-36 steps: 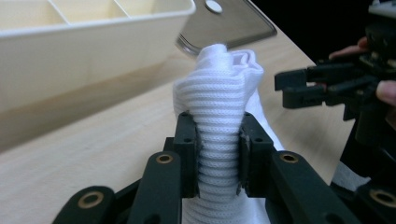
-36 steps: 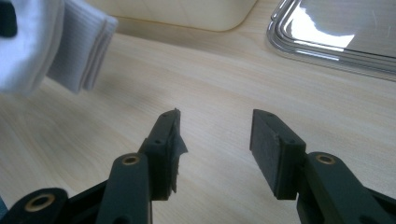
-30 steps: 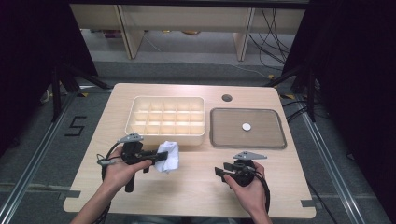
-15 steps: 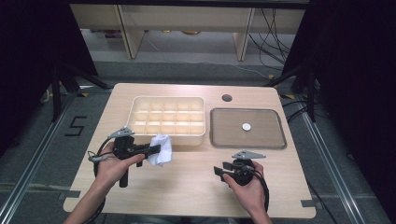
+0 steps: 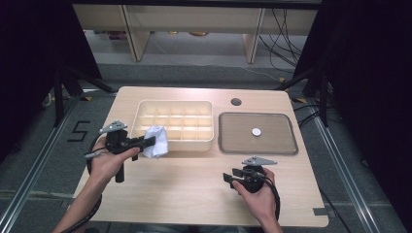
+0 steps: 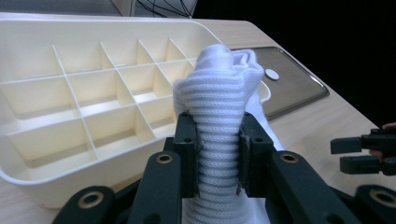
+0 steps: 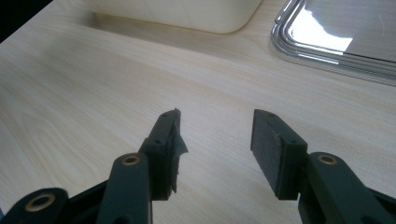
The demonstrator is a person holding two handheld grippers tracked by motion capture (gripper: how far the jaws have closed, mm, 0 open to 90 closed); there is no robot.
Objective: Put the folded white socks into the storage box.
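Since the earlier frame, the left gripper (image 5: 151, 141) has carried the crumpled white ribbed-knit cloth (image 5: 156, 141) up from the pale wooden table (image 5: 194, 194) to the front left corner of the cream plastic compartment tray (image 5: 175, 121). Its jaws clamp the cloth at mid-length (image 6: 219, 140), leaving the free upper folds standing clear above the near cells, presumably for lowering into one. The right gripper (image 5: 228, 177) rests low over bare tabletop with jaws parted and nothing between them (image 7: 215, 140), well apart from the cloth, near the shallow grey metal tray (image 5: 257, 145) holding a small white disc (image 5: 256, 131).
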